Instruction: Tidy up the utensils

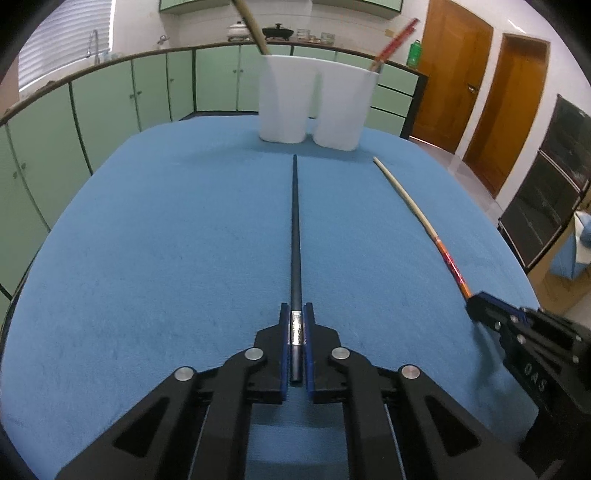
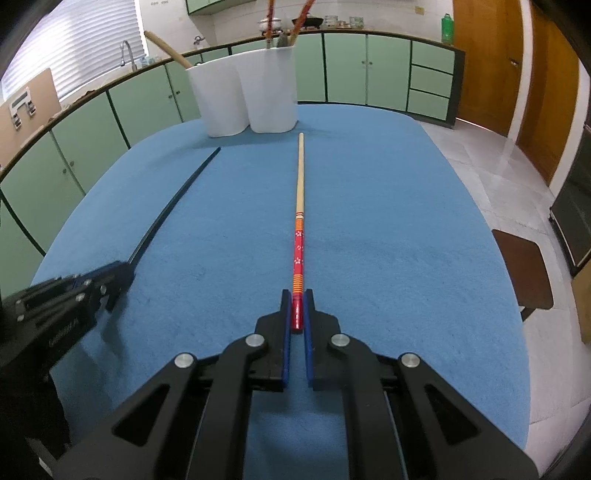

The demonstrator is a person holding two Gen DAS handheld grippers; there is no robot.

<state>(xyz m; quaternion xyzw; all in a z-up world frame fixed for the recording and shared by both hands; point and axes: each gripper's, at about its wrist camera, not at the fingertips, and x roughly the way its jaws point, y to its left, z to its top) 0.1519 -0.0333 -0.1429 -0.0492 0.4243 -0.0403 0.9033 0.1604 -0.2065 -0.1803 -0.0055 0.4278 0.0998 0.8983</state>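
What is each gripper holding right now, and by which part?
The left gripper clamps the black chopstick at its thick end; the right gripper clamps the red-patterned chopstick at its thick end.

You're in a home kitchen — green cabinets point(image 1: 155, 88), a sink tap point(image 2: 126, 51), pots on the counter point(image 1: 277, 31), wooden doors point(image 1: 452, 77).

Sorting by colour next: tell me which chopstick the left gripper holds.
The black chopstick, clamped at its silver-banded end by the left gripper. The red-and-wood chopstick sits in the right gripper.

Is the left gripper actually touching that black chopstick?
Touching. The left wrist view shows the left gripper with both blue pads pressed against the black chopstick.
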